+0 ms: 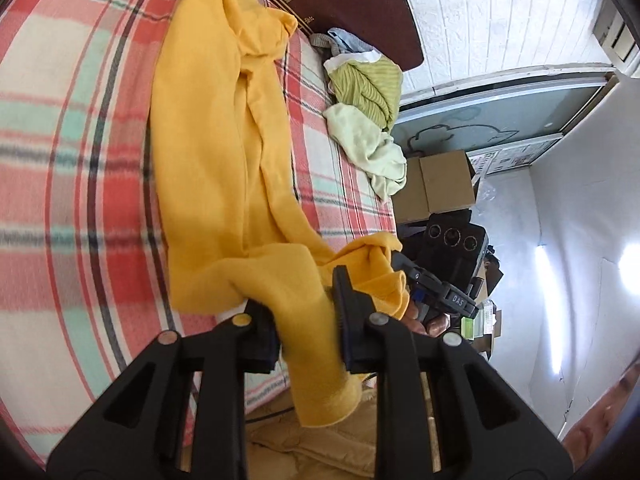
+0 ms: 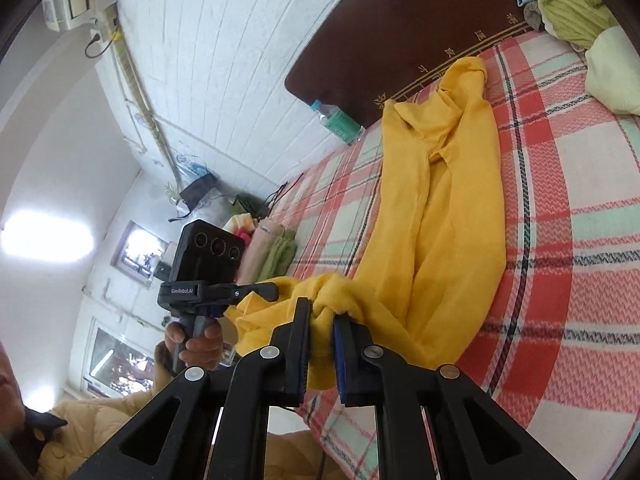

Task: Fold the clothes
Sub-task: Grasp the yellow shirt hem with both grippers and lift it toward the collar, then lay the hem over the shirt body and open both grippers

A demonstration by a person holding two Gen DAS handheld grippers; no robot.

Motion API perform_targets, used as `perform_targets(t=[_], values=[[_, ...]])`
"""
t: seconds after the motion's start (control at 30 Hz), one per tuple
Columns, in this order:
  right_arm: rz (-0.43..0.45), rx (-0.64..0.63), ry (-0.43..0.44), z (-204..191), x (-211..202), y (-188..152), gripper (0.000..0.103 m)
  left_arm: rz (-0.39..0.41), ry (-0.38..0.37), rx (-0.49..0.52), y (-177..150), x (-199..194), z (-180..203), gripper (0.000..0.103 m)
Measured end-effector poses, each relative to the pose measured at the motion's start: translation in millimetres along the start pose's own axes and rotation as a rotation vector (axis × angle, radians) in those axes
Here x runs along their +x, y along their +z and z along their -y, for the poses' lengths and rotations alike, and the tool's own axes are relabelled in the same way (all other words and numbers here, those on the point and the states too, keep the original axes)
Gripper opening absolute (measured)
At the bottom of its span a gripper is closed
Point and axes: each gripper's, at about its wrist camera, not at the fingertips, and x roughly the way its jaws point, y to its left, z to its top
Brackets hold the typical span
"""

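A yellow long-sleeved garment (image 1: 224, 128) lies stretched along the plaid bed cover (image 1: 60, 168), reaching toward the headboard. My left gripper (image 1: 300, 296) is shut on its near end, and a cuffed piece hangs below the jaws. In the same view my right gripper (image 1: 400, 266) pinches a neighbouring bunch of the yellow cloth, held in a hand. In the right wrist view my right gripper (image 2: 322, 312) is shut on a gathered fold of the yellow garment (image 2: 452, 208). My left gripper (image 2: 260, 290) grips the cloth just to its left. The near end is lifted off the bed.
A pile of green striped and pale green clothes (image 1: 364, 92) lies near the dark headboard (image 1: 344, 0). Cardboard boxes (image 1: 436, 184) stand beside the bed. A water bottle (image 2: 336, 118) and folded towels (image 2: 272, 248) sit at the bed's other side. White walls surround the bed.
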Motion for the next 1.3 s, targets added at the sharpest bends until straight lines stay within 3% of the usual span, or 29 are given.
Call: perform_targets(t=[0.33,0.73,0.77,0.83,0.9,0.97,1.13,1.3], values=[[-0.005,0.11,-0.027,39,22,52,0.012,-0.042,0.035,-0.086,62,25,-19,0.024],[-0.031,0.224,-0.044,83,55,96,0.012,-0.048,0.059,-0.147,112,35,-42,0.026],[-0.032,0.235,-0.042,86,57,98,0.014,-0.05,0.067,-0.143,114,36,-42,0.029],[-0.029,0.255,-0.047,92,59,100,0.015,-0.043,0.084,-0.133,117,36,-42,0.06],[-0.028,0.275,-0.049,98,60,102,0.019,-0.028,0.096,-0.12,120,33,-41,0.075],[-0.026,0.285,-0.061,102,60,102,0.024,-0.006,0.098,-0.105,123,28,-39,0.075],[-0.006,0.298,-0.087,108,53,105,0.025,0.029,0.15,-0.015,124,19,-29,0.075],[0.016,0.231,-0.127,97,45,109,0.026,0.015,0.193,0.109,117,25,-14,0.075]])
